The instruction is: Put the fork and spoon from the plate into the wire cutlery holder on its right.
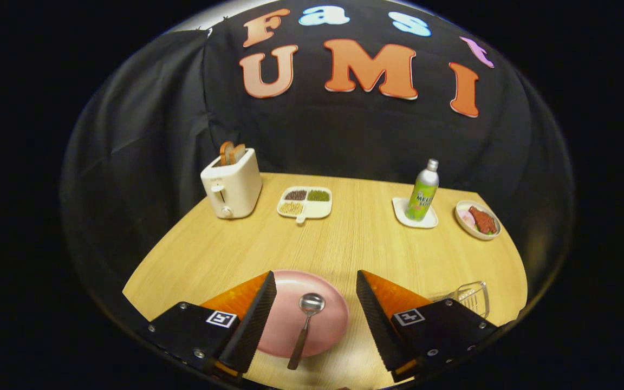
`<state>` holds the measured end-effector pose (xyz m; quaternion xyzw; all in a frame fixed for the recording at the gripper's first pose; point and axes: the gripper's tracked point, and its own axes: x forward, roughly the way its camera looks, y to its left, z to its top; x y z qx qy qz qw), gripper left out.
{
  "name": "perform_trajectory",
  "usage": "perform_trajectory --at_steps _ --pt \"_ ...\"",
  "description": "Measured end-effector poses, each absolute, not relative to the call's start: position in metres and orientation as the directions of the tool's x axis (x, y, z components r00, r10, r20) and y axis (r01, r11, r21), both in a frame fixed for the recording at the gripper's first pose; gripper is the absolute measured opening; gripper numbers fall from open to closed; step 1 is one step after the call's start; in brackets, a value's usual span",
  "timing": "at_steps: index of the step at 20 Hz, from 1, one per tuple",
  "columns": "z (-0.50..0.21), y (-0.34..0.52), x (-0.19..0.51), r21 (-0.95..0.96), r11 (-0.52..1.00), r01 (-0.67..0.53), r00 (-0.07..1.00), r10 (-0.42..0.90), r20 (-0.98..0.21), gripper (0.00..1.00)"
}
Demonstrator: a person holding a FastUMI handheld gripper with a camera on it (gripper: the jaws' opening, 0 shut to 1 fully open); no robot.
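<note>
A pink plate (327, 319) lies on the wooden table, partly between my two fingers. A spoon (305, 325) with a silver bowl and dark handle rests on it, bowl away from me, handle reaching over the plate's near rim. My gripper (316, 281) hovers above the plate, open, with the spoon in the gap below and nothing touching the fingers. The wire cutlery holder (473, 297) stands to the right of the plate, mostly hidden behind my right finger. I see no fork on the visible part of the plate.
At the back of the table stand a cream toaster (232, 187) with bread slices, a divided dish of grains (305, 203), a green bottle (423, 192) on a white coaster, and a small plate with food (478, 220). Bare wood lies between them and the pink plate.
</note>
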<state>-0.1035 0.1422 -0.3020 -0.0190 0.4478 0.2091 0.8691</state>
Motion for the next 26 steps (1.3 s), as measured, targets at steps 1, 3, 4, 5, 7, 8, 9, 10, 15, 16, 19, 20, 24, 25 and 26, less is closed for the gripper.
perform_trajectory --at_steps 1,3,4,5,7,8,9,10,15,16,19,20,24,25,26 --pt "-0.315 0.144 -0.113 0.159 0.909 -0.384 0.475 0.343 -0.81 0.88" --pt "-0.334 0.147 -0.129 0.168 0.908 -0.384 0.417 0.333 -0.846 0.85" --pt "-0.343 0.146 -0.134 0.161 0.911 -0.379 0.398 0.318 -0.861 0.82" --pt "-0.351 0.144 -0.139 0.155 0.914 -0.375 0.378 0.303 -0.875 0.79" --pt "-0.366 0.142 -0.149 0.155 0.916 -0.369 0.333 0.286 -0.898 0.73" --pt "-0.371 0.141 -0.154 0.158 0.917 -0.367 0.31 0.281 -0.908 0.69" --pt "-0.376 0.141 -0.159 0.162 0.915 -0.368 0.286 0.278 -0.917 0.68" --pt "-0.381 0.141 -0.165 0.164 0.914 -0.372 0.266 0.274 -0.924 0.64" --pt "-0.4 0.146 -0.187 0.178 0.901 -0.397 0.189 0.269 -0.944 0.49" --pt "-0.402 0.146 -0.19 0.176 0.899 -0.401 0.18 0.266 -0.947 0.42" --pt "-0.409 0.147 -0.192 0.166 0.904 -0.395 0.18 0.253 -0.951 0.29" --pt "-0.41 0.146 -0.192 0.163 0.908 -0.386 0.177 0.246 -0.953 0.24" --pt "-0.412 0.142 -0.188 0.159 0.91 -0.384 0.171 0.239 -0.956 0.11" --pt "-0.412 0.145 -0.189 0.165 0.91 -0.382 0.167 0.243 -0.956 0.1" --pt "-0.413 0.145 -0.189 0.17 0.911 -0.377 0.158 0.244 -0.957 0.09"
